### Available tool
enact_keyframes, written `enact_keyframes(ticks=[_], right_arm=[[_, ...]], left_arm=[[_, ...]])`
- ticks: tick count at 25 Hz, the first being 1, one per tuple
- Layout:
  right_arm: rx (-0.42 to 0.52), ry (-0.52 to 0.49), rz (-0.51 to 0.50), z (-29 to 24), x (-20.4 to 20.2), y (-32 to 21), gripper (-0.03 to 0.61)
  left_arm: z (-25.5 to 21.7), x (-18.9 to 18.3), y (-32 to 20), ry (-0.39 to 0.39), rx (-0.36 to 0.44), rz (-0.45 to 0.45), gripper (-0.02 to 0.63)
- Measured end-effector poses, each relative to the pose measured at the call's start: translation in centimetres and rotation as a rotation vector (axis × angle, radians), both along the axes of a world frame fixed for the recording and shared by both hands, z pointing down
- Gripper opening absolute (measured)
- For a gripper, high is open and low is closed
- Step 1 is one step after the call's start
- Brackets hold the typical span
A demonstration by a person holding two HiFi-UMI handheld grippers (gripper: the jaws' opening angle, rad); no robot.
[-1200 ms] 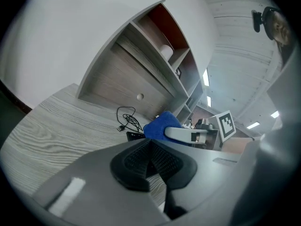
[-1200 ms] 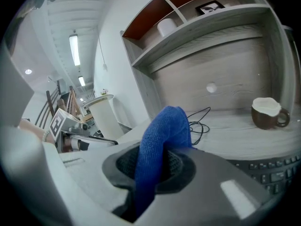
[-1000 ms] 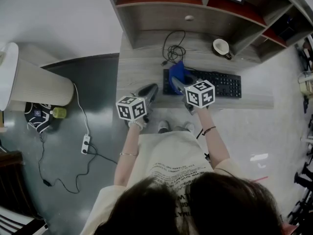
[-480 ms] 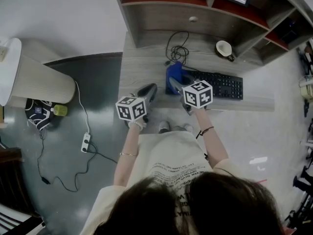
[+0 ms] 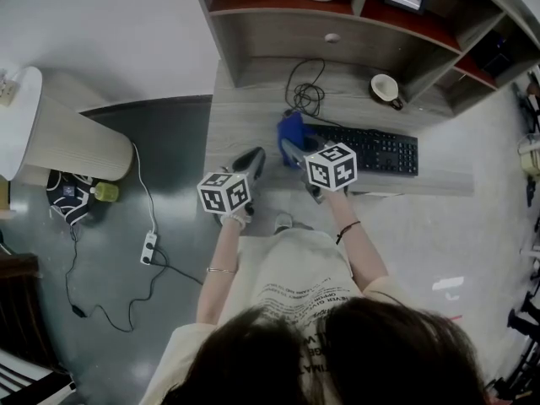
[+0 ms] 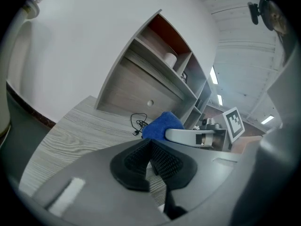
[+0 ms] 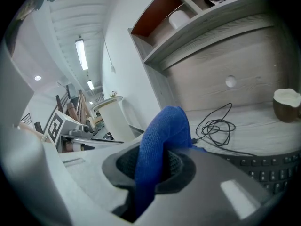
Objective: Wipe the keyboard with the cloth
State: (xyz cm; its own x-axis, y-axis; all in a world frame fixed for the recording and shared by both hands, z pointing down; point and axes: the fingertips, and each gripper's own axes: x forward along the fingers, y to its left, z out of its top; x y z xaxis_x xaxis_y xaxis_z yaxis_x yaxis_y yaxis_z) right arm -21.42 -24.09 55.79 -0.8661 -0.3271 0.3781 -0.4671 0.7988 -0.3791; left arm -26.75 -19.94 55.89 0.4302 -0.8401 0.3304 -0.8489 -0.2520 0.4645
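Observation:
A black keyboard (image 5: pixel 375 149) lies on the wooden desk (image 5: pixel 253 116), right of centre. My right gripper (image 5: pixel 294 148) is shut on a blue cloth (image 5: pixel 292 128) and holds it at the keyboard's left end; in the right gripper view the cloth (image 7: pixel 159 147) stands up between the pads, with keyboard keys (image 7: pixel 268 169) at lower right. My left gripper (image 5: pixel 249 163) hovers over the desk's front left part, jaws shut with nothing in them; its dark pads (image 6: pixel 151 163) meet in the left gripper view, where the blue cloth (image 6: pixel 161 125) shows beyond.
A coiled black cable (image 5: pixel 305 91) lies behind the keyboard, and a small cup (image 5: pixel 386 86) stands at the back right. Shelves (image 5: pixel 337 7) rise behind the desk. A round white table (image 5: pixel 51 133) and a power strip (image 5: pixel 148 247) are on the floor at left.
My right gripper has carried the blue cloth leftward, off the keyboard's left end toward the desk's middle. The left gripper has stayed about where it was.

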Motion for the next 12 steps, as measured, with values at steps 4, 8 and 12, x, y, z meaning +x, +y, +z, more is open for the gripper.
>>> enact_keyframes(ticks=[4,8,12], right_arm=[[-0.010,-0.025,-0.019,-0.3,-0.3,0.3,0.051],[-0.011,-0.050,-0.039,-0.8,-0.5,0.9,0.051],[-0.004,-0.077,-0.057,-1.6,-0.1,1.2,0.051]], left_arm=[[-0.5,0.1,0.3,-0.010,0.015,-0.026,-0.003],[-1.1,0.5,0.7,-0.043,0.024,-0.030,-0.003],[-2.0,1.1,0.9,-0.079,0.046,-0.014,-0.003]])
